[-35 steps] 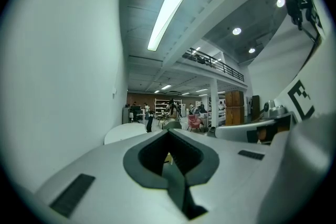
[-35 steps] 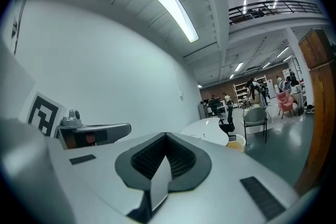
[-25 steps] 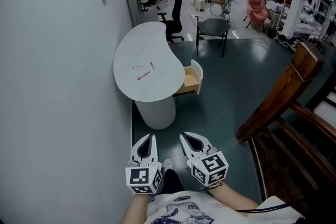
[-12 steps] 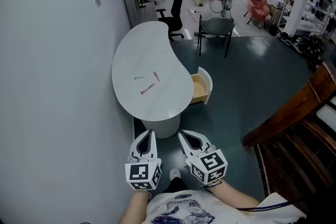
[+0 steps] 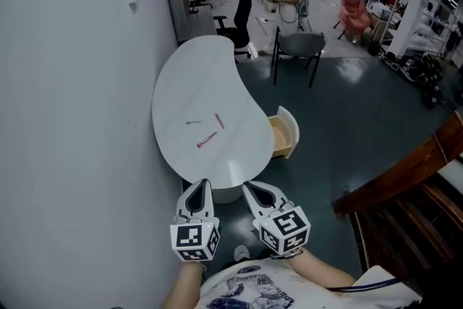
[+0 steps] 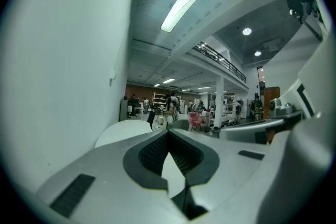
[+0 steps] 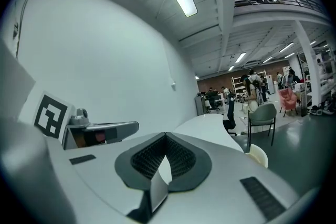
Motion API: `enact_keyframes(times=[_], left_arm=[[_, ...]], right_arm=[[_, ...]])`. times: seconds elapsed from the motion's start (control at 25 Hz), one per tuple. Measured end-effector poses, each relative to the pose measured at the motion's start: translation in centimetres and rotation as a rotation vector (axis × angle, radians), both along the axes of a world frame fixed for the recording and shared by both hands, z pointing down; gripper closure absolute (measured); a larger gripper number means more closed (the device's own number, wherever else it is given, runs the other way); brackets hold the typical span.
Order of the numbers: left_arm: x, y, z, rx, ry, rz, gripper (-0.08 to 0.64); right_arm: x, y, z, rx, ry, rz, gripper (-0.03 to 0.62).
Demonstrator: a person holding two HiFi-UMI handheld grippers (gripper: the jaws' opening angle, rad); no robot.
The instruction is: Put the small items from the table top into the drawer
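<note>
The left gripper and the right gripper sit side by side low in the head view, marker cubes toward the person, both pointing at the near end of the table. In the left gripper view the left gripper has its jaws closed tip to tip with nothing between them; in the right gripper view the right gripper is the same, tips together and empty.

Just beyond the tips the white, kidney-shaped table stands against the pale wall. On its top, well apart from both grippers, lie the small items: two pink sticks – one nearer, one just behind it – and a thin grey item to their left, too small to name.

On the table's right side the drawer stands pulled open, pale wood inside, with a white rounded front.

Farther out on the dark floor stand a grey chair and a black office chair; a dark wooden rail crosses the lower right.
</note>
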State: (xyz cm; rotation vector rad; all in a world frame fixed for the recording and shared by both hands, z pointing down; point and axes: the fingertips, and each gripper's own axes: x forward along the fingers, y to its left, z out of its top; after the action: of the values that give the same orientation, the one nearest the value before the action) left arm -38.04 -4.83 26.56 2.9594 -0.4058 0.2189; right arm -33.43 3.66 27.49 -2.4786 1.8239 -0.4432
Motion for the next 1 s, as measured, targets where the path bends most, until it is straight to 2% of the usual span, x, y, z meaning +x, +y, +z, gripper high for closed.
enact_keyframes(times=[0.16,0.48,1.0], left_arm=[[1.3,-1.7,1.1,-0.021,-0.013,-0.003,0.537],[5.6,-5.0,1.3,-0.013,-0.023,-0.036,0.537],[19.3,-11.5,3.3,-0.010,-0.084,-0.125,0.537]], right_arm=[[1.6,-1.7,0.6,-0.014,-0.009,0.001,0.572],[6.9,-4.8,1.1,-0.008,-0.026,-0.011,0.572],[21.1,-12.7,3.7,-0.027,-0.065,-0.124,0.572]])
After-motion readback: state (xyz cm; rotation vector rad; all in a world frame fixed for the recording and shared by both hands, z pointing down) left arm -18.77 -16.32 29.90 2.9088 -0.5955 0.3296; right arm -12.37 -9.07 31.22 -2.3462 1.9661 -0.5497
